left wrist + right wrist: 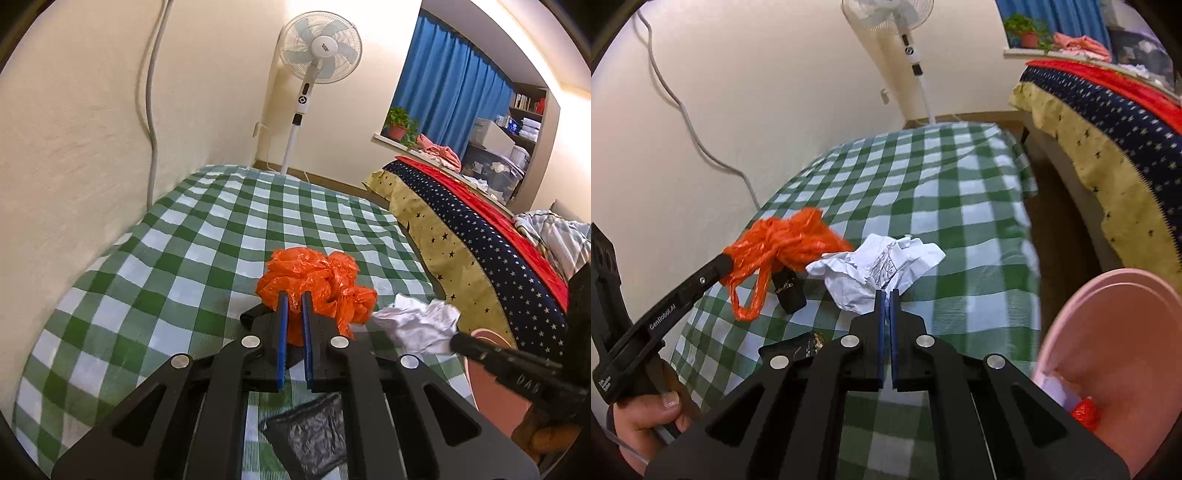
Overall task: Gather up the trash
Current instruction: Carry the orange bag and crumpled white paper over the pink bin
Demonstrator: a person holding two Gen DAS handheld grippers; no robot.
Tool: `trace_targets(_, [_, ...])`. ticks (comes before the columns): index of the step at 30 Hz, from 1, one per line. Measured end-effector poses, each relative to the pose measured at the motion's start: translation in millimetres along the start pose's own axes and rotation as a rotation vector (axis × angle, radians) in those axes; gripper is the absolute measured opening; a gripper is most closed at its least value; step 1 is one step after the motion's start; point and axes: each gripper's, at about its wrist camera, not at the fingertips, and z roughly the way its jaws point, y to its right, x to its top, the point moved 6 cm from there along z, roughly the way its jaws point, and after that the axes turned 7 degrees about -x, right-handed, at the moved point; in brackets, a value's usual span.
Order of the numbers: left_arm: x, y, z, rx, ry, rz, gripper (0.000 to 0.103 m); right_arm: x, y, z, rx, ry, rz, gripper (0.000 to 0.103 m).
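Right now your left gripper is clamped on the crumpled orange plastic bag, its blue pads pinching the bag's near side; in the right wrist view the bag hangs lifted off the green-checked worktop, one loop handle drooping beneath it; your right gripper has its fingers drawn almost together, and a fold of the crumpled white paper sits at their tips, though whether the paper is truly pinched you cannot tell from these views; the paper lies on the checked cloth just beside the orange bag; a dark foil wrapper lies flat on the cloth beneath your left gripper; a pink bin stands at your right, off the worktop's edge, with a small red scrap and something white inside it.
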Motion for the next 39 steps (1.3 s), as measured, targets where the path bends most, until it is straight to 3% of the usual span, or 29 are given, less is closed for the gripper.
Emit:
trace_targets(16, [-9.0, 24.8, -50.9, -0.025, 0.017, 0.062, 0.007, -4.1, 28.5, -100.8, -0.079, 0.123, 0.022, 0.002])
trace_targets(39, [-36.0, 62.2, -63.1, -0.078, -0.008, 0.113, 0.007, -13.7, 61.9, -165.5, -0.217, 0.207, 0.047, 0.002])
